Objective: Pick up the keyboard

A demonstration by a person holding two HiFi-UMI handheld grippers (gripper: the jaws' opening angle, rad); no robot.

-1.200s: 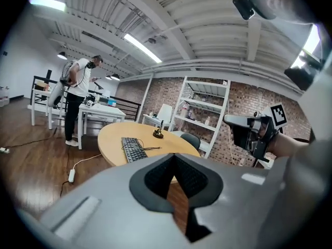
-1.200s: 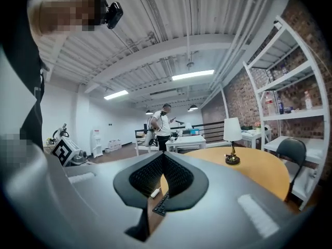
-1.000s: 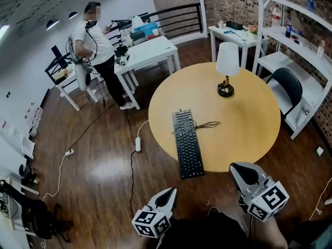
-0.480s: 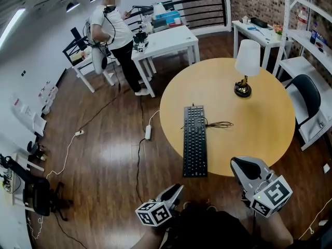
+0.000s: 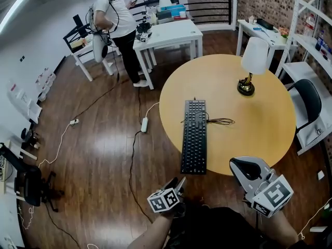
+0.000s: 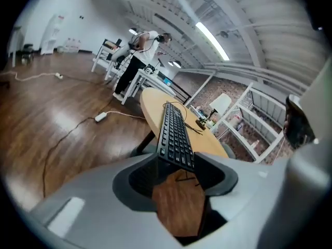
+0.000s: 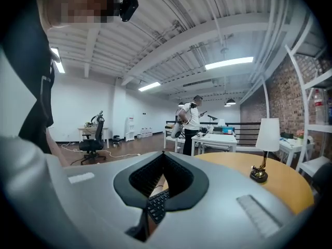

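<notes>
Left gripper sunk lower, nearer frame bottom centre, jaws opening with nothing between; keyboard now straight up-down mid-frame.

Round wooden table: black keyboard runs from the middle to the near edge, maybe overhanging a bit. Loose cable right beside it, lamp toward the far edge.

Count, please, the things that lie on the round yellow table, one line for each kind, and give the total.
Keyboard: 1
Lamp: 1
Loose cable: 1
Total: 3
</notes>
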